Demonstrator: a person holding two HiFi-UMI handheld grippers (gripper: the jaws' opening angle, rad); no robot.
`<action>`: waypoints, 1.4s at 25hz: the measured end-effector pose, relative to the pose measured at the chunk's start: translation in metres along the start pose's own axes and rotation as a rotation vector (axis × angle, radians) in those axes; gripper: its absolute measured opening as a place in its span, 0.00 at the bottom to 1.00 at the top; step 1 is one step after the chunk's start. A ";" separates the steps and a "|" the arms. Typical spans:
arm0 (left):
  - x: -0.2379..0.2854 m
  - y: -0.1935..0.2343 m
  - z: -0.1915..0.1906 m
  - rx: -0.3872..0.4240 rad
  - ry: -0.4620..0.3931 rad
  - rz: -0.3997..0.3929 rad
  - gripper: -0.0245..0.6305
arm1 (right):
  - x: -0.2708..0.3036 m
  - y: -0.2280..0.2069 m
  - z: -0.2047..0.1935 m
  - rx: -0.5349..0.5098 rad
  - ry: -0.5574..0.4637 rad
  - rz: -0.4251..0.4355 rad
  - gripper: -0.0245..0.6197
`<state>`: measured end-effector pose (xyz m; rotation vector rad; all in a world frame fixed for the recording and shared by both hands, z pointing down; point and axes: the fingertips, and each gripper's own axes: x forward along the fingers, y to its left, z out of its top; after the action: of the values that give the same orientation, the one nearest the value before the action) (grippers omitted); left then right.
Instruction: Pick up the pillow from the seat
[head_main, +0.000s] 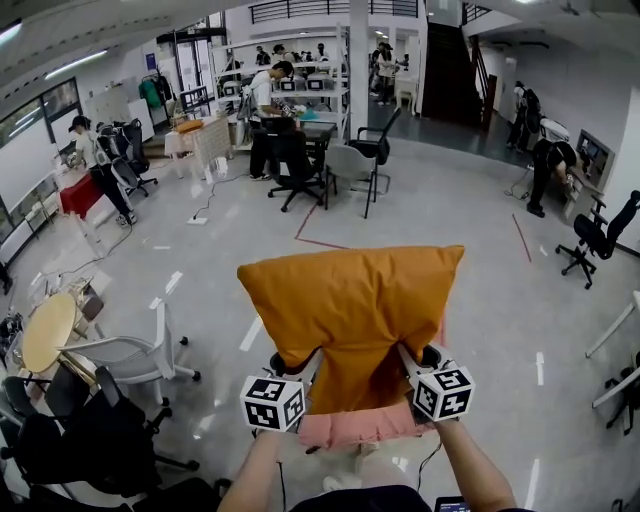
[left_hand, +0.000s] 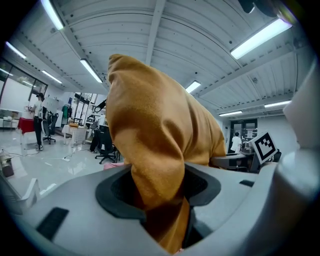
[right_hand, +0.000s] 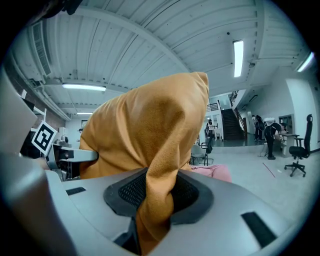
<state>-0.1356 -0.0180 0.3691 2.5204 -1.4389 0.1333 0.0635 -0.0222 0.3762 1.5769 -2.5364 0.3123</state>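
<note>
You stand over a wide grey floor (head_main: 500, 290), with the chairs well apart from you. The big orange pillow (head_main: 350, 310) is up in the air in front of you, above what looks like the pink seat (head_main: 360, 425). It looks soft and light and it sags, so hold it by two bottom corners. Your left gripper (head_main: 298, 368) pinches one bunch of cloth and your right gripper (head_main: 412, 362) pinches another. Only the head view shows the whole pillow. Only the gripper views show the cloth squeezed tight.
</note>
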 end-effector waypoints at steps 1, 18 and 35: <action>-0.003 0.000 0.001 0.003 -0.003 -0.002 0.38 | -0.002 0.002 0.000 -0.001 -0.006 -0.002 0.24; -0.009 -0.008 0.027 0.022 -0.045 -0.005 0.39 | -0.010 0.002 0.025 -0.005 -0.057 0.003 0.25; 0.000 -0.035 0.036 0.010 -0.032 0.005 0.40 | -0.025 -0.023 0.032 0.011 -0.050 0.036 0.25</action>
<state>-0.1066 -0.0100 0.3291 2.5381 -1.4599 0.1021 0.0948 -0.0184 0.3423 1.5635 -2.6078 0.2953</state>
